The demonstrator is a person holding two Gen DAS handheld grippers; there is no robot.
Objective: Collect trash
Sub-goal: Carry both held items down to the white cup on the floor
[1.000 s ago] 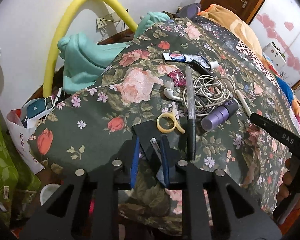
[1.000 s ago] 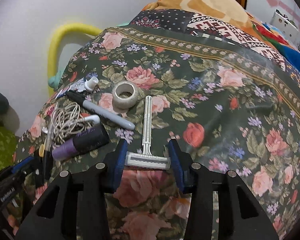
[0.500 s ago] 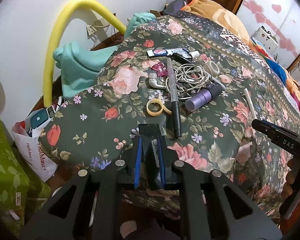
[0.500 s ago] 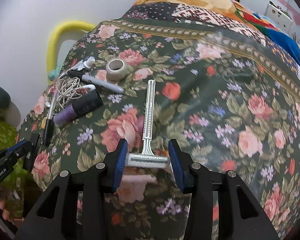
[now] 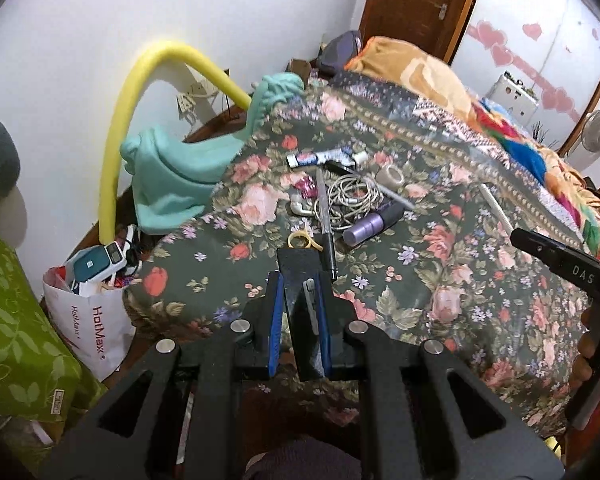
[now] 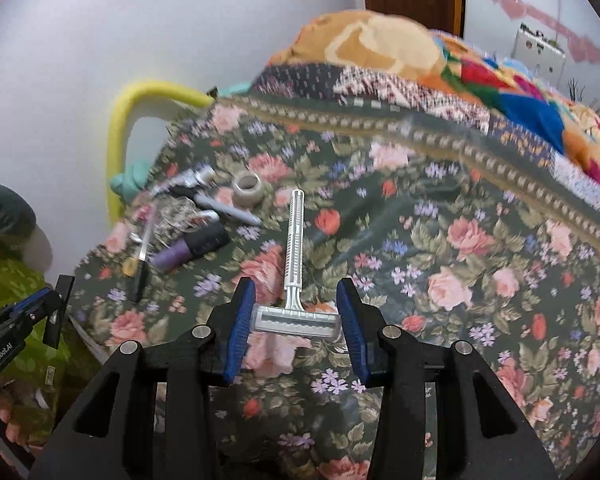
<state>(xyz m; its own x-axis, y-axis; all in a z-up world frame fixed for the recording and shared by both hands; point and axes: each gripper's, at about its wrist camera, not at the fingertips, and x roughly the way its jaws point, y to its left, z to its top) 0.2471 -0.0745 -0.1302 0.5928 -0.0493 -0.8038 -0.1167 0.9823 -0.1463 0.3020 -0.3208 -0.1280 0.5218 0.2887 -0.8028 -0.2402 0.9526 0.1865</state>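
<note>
My left gripper (image 5: 299,312) is shut on a flat black object (image 5: 298,276) and holds it above the near edge of the floral bedspread (image 5: 440,280). My right gripper (image 6: 296,322) is shut on the head of a white disposable razor (image 6: 294,240), lifted off the bedspread (image 6: 440,248), handle pointing away. A cluster lies beyond on the bed: a purple tube (image 5: 370,224), a coiled white cable (image 5: 352,196), a pen (image 5: 325,216), a yellow ring (image 5: 300,240), a tape roll (image 5: 390,178) and a small tube (image 5: 324,157).
A white HotMax bag (image 5: 96,316) full of items stands on the floor at the left of the bed. A yellow foam tube (image 5: 140,100) and a teal cloth (image 5: 172,176) lie by the wall. A green cover (image 5: 16,340) is at far left.
Both grippers have drawn back and up from the bed, still holding their objects. The razor has left the bedspread. The items on the bed stay put.
</note>
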